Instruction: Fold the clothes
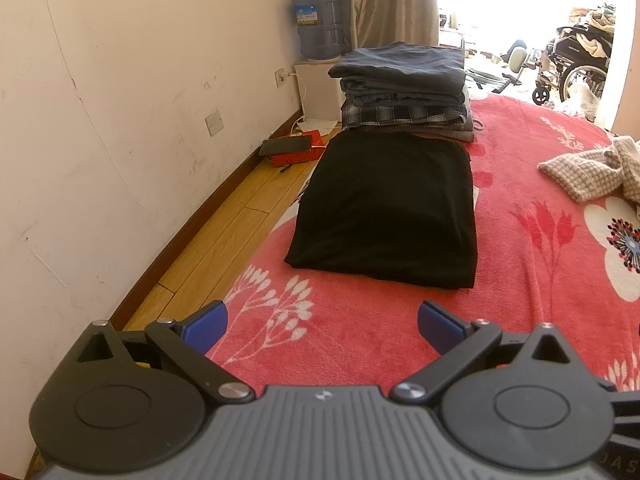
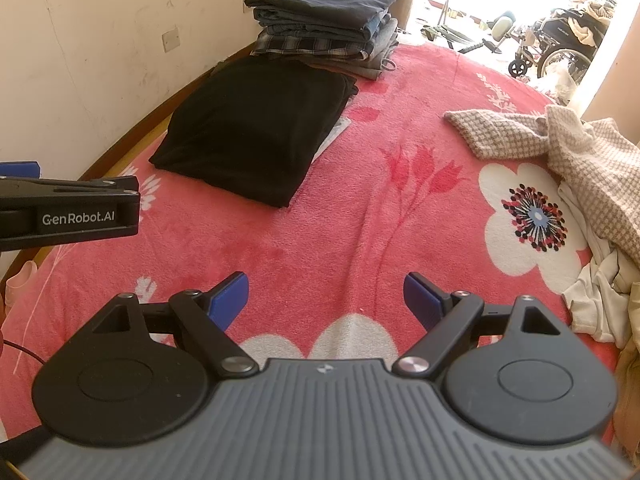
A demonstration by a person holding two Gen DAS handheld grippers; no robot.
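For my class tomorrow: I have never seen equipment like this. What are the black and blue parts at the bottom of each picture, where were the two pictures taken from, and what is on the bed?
Each picture comes from a camera on a handheld two-finger gripper. One looks past the left gripper, the other past the right gripper. The blue parts are finger pads. Both grippers are open and hold nothing. On the red flowered blanket lie a folded black garment, a stack of folded clothes behind it, and an unfolded checked garment to the right, over a crumpled white garment. The black bar at the right view's left edge is the other gripper.
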